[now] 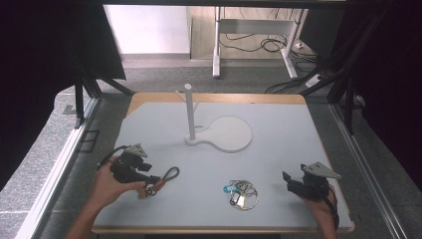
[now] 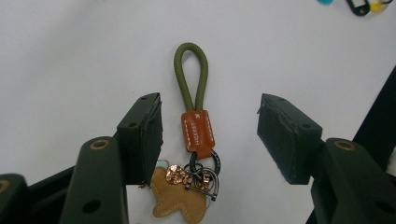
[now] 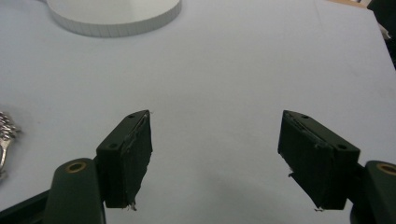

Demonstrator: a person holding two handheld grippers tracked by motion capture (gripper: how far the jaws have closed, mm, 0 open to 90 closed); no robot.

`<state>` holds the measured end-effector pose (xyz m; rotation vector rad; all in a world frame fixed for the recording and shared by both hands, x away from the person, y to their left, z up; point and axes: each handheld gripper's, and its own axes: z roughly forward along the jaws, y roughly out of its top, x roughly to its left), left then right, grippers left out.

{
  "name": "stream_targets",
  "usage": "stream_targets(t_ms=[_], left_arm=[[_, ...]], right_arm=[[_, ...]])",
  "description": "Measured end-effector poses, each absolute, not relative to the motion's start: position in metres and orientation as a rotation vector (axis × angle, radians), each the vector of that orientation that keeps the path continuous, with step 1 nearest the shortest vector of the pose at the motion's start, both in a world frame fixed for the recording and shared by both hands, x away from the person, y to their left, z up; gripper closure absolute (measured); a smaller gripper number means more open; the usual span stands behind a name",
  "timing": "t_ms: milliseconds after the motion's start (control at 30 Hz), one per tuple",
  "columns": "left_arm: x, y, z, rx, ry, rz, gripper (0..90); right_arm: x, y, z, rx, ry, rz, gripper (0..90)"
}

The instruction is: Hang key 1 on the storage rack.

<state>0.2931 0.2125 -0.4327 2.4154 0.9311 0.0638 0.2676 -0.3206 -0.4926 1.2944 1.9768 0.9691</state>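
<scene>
Now, from the high view, your left tool (image 1: 149,180) sits near the front left corner of the surface (image 1: 278,149), low over the keychain (image 1: 161,181), whose green cord loop points away toward the middle of the surface. Your right tool (image 1: 289,180) rests near the front right corner, well apart from it. A second bunch of keys (image 1: 241,193) lies between the two, close to the front edge, and a white stand (image 1: 219,133) with an upright post stands toward the middle.

Along your left tool (image 2: 210,135), the jaws stand wide apart with the keychain (image 2: 198,135) lying flat between them, touching neither; its brown leather band sits midway, a tan leather charm nearest the camera.

Along your right tool (image 3: 215,158), the jaws are spread wide over bare surface (image 3: 224,70), the white stand's base (image 3: 114,16) far ahead.
</scene>
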Motion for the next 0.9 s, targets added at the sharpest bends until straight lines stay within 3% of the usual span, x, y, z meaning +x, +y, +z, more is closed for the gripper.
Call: stream_targets(t_ms=[567, 900], left_arm=[[0.308, 0.186, -0.457, 2.628, 0.988, -0.027, 49.3], [0.314, 0.181, -0.465, 2.663, 1.021, -0.037, 54.4]], right_arm=[[0.268, -0.315, -0.495, 1.295, 1.998, 0.927, 26.8], [0.269, -0.315, -0.496, 1.298, 1.996, 0.923, 27.1]])
